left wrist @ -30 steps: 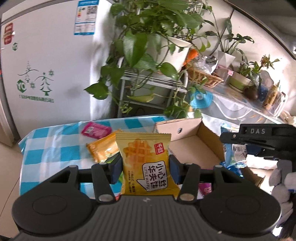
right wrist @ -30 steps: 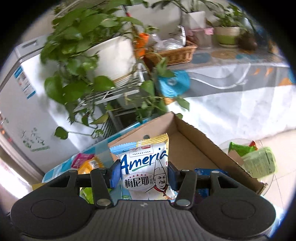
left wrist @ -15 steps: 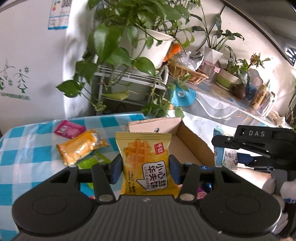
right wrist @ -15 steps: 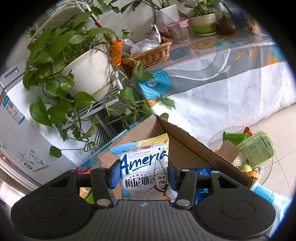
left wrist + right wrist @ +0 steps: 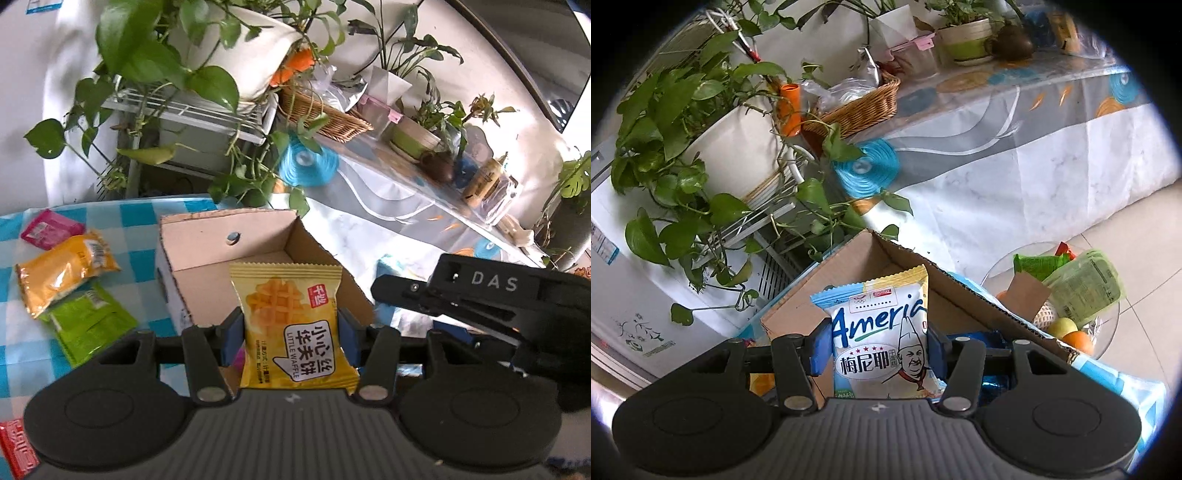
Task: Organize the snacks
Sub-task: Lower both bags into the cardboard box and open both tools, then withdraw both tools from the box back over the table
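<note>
The left gripper (image 5: pixel 290 332) has its jaws closed on a yellow waffle pack (image 5: pixel 291 325), and holds it up over the near side of the open cardboard box (image 5: pixel 207 243). The right gripper (image 5: pixel 878 347) carries a white and blue snack pack (image 5: pixel 882 332) between its jaws. Those jaws have just been opening a bit, but the pads seem to touch the pack on both sides, so it looks held, right above the same box. The box sits at the far right corner of the counter (image 5: pixel 22 343), which has a blue and white checked cloth. The job looks only partly done. A pink pack (image 5: pixel 50 229), an orange pack (image 5: pixel 61 269) and a green pack (image 5: pixel 90 321) lie flat on the cloth to the left of the box, and a red pack (image 5: pixel 14 452) peeks in at the near left edge. They all likely need to go in too. Something shiny blue (image 5: pixel 979 338) seems to lie in the box, but the grippers hide most of the floor of the box, so it is hard to say how many snacks are inside.
</note>
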A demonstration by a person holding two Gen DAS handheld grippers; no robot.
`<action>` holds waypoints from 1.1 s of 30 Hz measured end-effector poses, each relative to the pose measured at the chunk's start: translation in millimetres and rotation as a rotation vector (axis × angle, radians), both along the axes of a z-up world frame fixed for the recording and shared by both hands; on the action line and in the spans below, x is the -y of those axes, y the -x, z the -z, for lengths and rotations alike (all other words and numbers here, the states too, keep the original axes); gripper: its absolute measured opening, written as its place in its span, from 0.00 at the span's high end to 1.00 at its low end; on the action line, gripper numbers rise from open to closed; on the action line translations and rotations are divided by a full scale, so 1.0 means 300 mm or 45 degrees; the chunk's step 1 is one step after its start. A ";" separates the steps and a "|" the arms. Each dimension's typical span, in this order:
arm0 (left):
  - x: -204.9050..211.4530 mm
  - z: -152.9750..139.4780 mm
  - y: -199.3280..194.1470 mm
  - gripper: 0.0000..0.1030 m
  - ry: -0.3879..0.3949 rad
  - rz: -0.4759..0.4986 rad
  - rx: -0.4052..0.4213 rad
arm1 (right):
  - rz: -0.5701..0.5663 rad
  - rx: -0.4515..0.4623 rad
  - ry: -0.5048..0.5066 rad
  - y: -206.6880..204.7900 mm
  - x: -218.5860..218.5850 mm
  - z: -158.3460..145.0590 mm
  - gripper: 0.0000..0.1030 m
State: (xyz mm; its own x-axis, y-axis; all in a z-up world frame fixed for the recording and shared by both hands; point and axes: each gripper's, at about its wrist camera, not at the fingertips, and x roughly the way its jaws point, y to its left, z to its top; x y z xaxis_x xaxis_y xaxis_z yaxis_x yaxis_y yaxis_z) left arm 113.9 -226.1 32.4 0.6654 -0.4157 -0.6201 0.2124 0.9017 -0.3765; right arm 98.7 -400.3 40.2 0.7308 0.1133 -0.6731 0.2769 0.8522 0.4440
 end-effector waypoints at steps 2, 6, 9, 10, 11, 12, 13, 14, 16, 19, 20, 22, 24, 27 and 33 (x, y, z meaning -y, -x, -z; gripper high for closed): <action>0.019 -0.003 -0.007 0.46 -0.021 0.013 0.000 | 0.014 0.002 -0.013 0.003 0.008 0.001 0.40; 0.022 -0.034 0.006 0.25 -0.025 0.001 0.033 | 0.034 0.015 -0.024 0.008 0.017 -0.004 0.31; 0.015 -0.054 0.011 0.24 -0.043 0.002 0.034 | 0.036 0.028 -0.026 0.011 0.018 -0.009 0.27; 0.012 -0.059 0.010 0.23 -0.055 -0.004 0.027 | 0.038 0.027 -0.015 0.011 0.016 -0.010 0.27; 0.007 -0.066 0.011 0.23 -0.064 -0.008 0.022 | 0.041 0.026 -0.010 0.010 0.015 -0.011 0.26; 0.000 -0.071 0.012 0.22 -0.065 -0.007 0.022 | 0.041 0.025 -0.011 0.010 0.014 -0.010 0.25; -0.006 -0.076 0.014 0.21 -0.066 -0.005 0.026 | 0.037 0.025 -0.018 0.008 0.013 -0.010 0.24; -0.014 -0.082 0.017 0.20 -0.072 -0.004 0.030 | 0.028 0.026 -0.023 0.007 0.010 -0.010 0.23; -0.032 -0.097 0.025 0.19 -0.090 -0.004 0.042 | 0.005 0.033 -0.018 0.006 -0.001 -0.014 0.23; -0.069 -0.120 0.040 0.17 -0.102 -0.002 0.062 | -0.041 0.053 0.004 0.002 -0.024 -0.020 0.22; -0.086 -0.126 0.046 0.16 -0.107 -0.007 0.065 | -0.055 0.057 0.006 0.001 -0.030 -0.021 0.22; -0.123 -0.136 0.056 0.16 -0.106 -0.018 0.069 | -0.091 0.065 0.014 -0.002 -0.043 -0.022 0.22; -0.168 -0.145 0.065 0.16 -0.108 -0.032 0.070 | -0.121 0.075 0.033 -0.005 -0.057 -0.026 0.22; -0.236 -0.158 0.075 0.15 -0.127 -0.054 0.075 | -0.169 0.088 0.057 -0.008 -0.082 -0.031 0.20; -0.373 -0.164 0.097 0.15 -0.142 -0.098 0.069 | -0.273 0.109 0.071 -0.016 -0.138 -0.037 0.16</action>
State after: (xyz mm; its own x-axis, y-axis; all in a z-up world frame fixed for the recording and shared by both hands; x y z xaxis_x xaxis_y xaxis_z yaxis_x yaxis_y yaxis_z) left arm 84.7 -114.3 81.7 0.7263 -0.2925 -0.6221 0.1582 0.9518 -0.2628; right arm 103.6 -358.8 51.4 0.7490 0.2361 -0.6191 0.0504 0.9114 0.4085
